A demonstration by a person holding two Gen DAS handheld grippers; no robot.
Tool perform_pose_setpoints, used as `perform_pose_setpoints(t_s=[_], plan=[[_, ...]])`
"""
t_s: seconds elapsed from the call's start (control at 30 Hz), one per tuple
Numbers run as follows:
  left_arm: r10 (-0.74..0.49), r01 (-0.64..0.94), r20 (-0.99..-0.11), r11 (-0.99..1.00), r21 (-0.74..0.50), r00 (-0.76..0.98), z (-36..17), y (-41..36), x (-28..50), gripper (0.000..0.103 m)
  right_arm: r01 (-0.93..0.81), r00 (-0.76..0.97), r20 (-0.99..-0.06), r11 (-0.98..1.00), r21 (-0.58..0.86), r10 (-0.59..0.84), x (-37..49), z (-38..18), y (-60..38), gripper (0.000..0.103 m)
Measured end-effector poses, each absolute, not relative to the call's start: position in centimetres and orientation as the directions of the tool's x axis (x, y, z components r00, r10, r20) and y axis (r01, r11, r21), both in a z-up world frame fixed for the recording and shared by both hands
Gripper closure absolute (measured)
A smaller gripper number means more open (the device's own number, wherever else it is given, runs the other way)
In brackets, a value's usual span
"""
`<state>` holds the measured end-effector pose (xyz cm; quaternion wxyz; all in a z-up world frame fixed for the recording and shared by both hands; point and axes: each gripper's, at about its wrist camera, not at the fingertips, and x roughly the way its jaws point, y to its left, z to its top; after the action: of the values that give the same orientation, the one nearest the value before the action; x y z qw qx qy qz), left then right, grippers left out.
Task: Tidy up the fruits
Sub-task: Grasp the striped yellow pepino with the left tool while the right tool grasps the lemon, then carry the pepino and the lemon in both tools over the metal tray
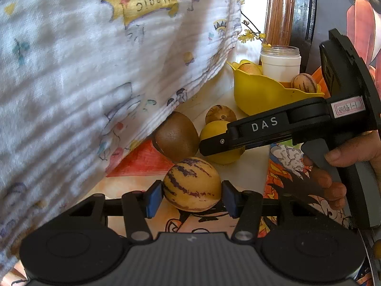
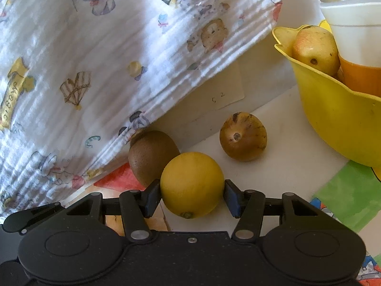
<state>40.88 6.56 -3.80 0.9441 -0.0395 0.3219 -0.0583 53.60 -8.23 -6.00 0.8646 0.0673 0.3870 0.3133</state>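
Blue-padded fingers of the left gripper [image 1: 192, 199] press both sides of a purple-striped yellow fruit [image 1: 192, 184] on the patterned tabletop. Just beyond, the right gripper [image 2: 192, 197] clamps a plain yellow fruit [image 2: 192, 184], which touches a brown kiwi [image 2: 152, 156]. Farther back lies a brownish striped fruit [image 2: 243, 136], apart from them. A yellow bowl [image 2: 333, 119] at the back holds more fruit beside a printed white cloth [image 2: 119, 59].

the printed cloth [image 2: 100, 54] is crinkled, woven cotton gauze, matt. the yellow bowl [image 2: 333, 119] looks like smooth plastic with a soft sheen. the kiwi [image 2: 147, 155] has dull, fuzzy brown skin — the lemon [image 2: 191, 183] is finely pebbled, the striped fruit [image 1: 191, 183] smooth, slightly waxy.
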Motion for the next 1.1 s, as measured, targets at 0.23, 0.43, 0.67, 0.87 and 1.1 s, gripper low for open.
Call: perform_pose_setpoints(t_s=[0.23, 0.43, 0.67, 0.87, 1.1], plan=[[-0.137, 0.085, -0.601, 0.99, -0.115, 0.787, -3.7, 6.6, 40.5, 0.046, -0.509, 0.511, -0.608, 0.784, 0.356, 0.608, 52.5, -5.9, -9.5, 0.045], [-0.138, 0.083, -0.592, 0.989, -0.12, 0.794, -2.9, 6.7, 39.6, 0.046, -0.529, 0.538, -0.586, 0.784, 0.324, 0.606, 50.5, -3.5, -10.2, 0.045], [-0.141, 0.083, -0.564, 0.988, -0.127, 0.814, -0.5, 6.3, 37.9, 0.046, -0.541, 0.577, -0.535, 0.779, 0.316, 0.618, 47.0, 0.8, -12.2, 0.045], [-0.151, 0.099, -0.519, 0.987, -0.127, 0.841, 2.8, 5.3, 35.5, 0.046, -0.543, 0.624, -0.485, 0.787, 0.294, 0.612, 43.1, 4.8, -14.4, 0.045], [-0.177, 0.131, -0.48, 0.983, -0.128, 0.859, 6.4, 2.7, 32.4, 0.046, -0.526, 0.674, -0.449, 0.808, 0.267, 0.587, 37.8, 8.6, -19.2, 0.045]])
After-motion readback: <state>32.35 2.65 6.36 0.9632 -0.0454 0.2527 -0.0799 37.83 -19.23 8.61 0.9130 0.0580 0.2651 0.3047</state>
